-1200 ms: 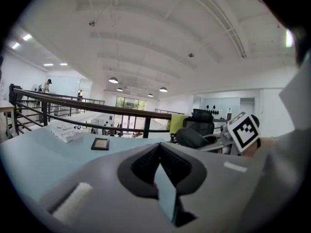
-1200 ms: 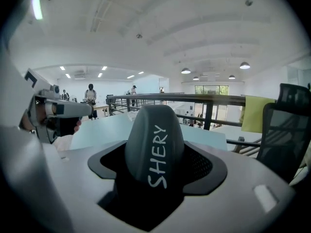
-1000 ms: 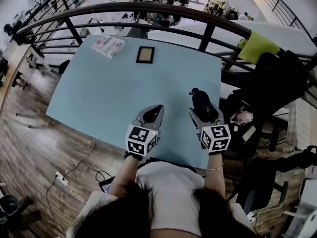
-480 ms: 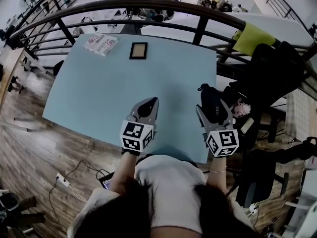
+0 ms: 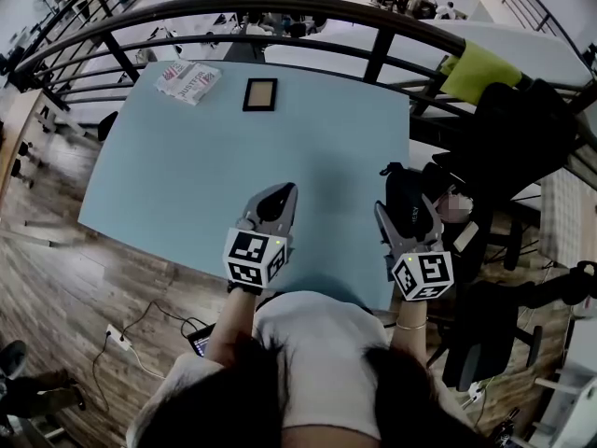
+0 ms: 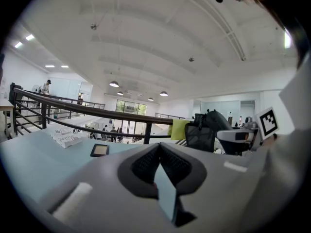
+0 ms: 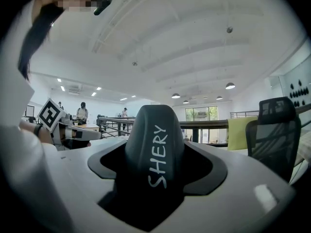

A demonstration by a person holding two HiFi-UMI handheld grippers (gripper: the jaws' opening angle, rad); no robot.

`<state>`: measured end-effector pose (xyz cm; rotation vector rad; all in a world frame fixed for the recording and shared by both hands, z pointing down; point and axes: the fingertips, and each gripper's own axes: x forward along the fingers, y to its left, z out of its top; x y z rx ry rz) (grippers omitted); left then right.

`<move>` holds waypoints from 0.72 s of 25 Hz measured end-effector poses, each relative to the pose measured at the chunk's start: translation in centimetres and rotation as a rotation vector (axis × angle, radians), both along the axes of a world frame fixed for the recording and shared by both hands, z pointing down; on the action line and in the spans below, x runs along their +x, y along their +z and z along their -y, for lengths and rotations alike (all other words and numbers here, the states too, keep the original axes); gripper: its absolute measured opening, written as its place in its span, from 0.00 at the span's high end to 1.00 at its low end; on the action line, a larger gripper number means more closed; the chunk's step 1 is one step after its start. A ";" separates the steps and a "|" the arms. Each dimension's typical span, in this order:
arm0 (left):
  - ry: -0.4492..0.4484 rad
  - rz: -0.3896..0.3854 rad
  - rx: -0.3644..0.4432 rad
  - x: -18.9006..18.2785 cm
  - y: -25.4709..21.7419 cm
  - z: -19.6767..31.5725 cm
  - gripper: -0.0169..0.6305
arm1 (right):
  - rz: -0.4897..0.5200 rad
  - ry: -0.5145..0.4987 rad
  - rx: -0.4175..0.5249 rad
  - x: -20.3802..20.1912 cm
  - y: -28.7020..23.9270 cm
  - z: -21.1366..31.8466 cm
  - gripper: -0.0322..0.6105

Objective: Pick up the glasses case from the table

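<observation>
The black glasses case (image 5: 403, 197) is off the table, held up at the table's right edge with my right gripper (image 5: 404, 211) shut on it. In the right gripper view the case (image 7: 155, 147) fills the space between the jaws, white lettering "SHERY" running along it. My left gripper (image 5: 279, 197) hovers over the near middle of the light blue table (image 5: 177, 166), shut, with nothing in it. In the left gripper view the left gripper (image 6: 159, 165) shows its pads meeting at the tips, only table showing behind them.
A small framed picture (image 5: 260, 94) and a white printed packet (image 5: 189, 82) lie at the table's far side. A dark railing (image 5: 373, 28) curves behind the table. A black office chair (image 5: 522, 147) and a yellow-green cloth (image 5: 478, 71) stand to the right.
The right gripper has carried the case to the right and nearer, out to the table's right edge. The left gripper has shifted a little left and stays shut.
</observation>
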<state>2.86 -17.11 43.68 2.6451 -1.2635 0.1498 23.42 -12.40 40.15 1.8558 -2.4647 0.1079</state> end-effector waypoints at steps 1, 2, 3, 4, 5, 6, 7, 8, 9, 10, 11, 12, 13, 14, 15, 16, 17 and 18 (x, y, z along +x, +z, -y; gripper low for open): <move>0.001 0.000 0.000 0.0 0.0 0.1 0.89 | 0.001 0.000 0.000 -0.1 0.1 0.1 0.40; 0.002 0.001 -0.002 -0.1 0.1 0.2 0.89 | 0.001 -0.001 -0.001 -0.2 0.1 0.2 0.40; 0.002 0.002 -0.003 -0.2 0.2 0.3 0.89 | 0.002 -0.003 -0.003 -0.3 0.2 0.3 0.40; 0.002 0.003 -0.006 -0.3 0.3 0.3 0.89 | 0.004 -0.005 -0.006 -0.4 0.3 0.3 0.40; 0.002 0.004 -0.009 -0.3 0.4 0.4 0.89 | 0.007 -0.008 -0.009 -0.6 0.4 0.3 0.40; 0.001 0.005 -0.011 -0.4 0.4 0.4 0.89 | 0.011 -0.011 -0.012 -0.6 0.4 0.4 0.40; 0.000 0.006 -0.013 -0.5 0.5 0.4 0.89 | 0.012 -0.014 -0.016 -0.7 0.6 0.4 0.40; 0.001 0.007 -0.015 -0.5 0.5 0.4 0.89 | 0.013 -0.015 -0.020 -0.8 0.7 0.4 0.40; 0.003 0.009 -0.017 -0.5 0.6 0.5 0.89 | 0.013 -0.016 -0.024 -0.8 0.9 0.4 0.40; 0.005 0.012 -0.019 -0.5 0.7 0.5 0.89 | 0.012 -0.017 -0.029 -0.9 1.0 0.5 0.40; 0.007 0.014 -0.021 -0.5 0.8 0.5 0.89 | 0.011 -0.019 -0.032 -0.9 1.2 0.5 0.40; 0.010 0.017 -0.022 -0.5 0.8 0.4 0.89 | 0.010 -0.021 -0.035 -1.0 1.3 0.5 0.40; 0.013 0.019 -0.023 -0.5 0.9 0.4 0.89 | 0.007 -0.022 -0.038 -1.1 1.4 0.5 0.40; 0.015 0.021 -0.024 -0.5 0.9 0.3 0.89 | 0.002 -0.023 -0.040 -1.1 1.4 0.5 0.40; 0.016 0.022 -0.026 -0.4 0.9 0.2 0.89 | -0.002 -0.024 -0.042 -1.2 1.5 0.4 0.40; 0.016 0.022 -0.027 -0.4 0.9 0.1 0.89 | -0.004 -0.024 -0.043 -1.2 1.5 0.3 0.40; 0.017 0.022 -0.028 -0.4 0.9 0.0 0.89 | -0.005 -0.024 -0.044 -1.3 1.5 0.2 0.40; 0.019 0.022 -0.028 -0.4 0.9 0.0 0.89 | -0.004 -0.023 -0.044 -1.3 1.4 0.2 0.40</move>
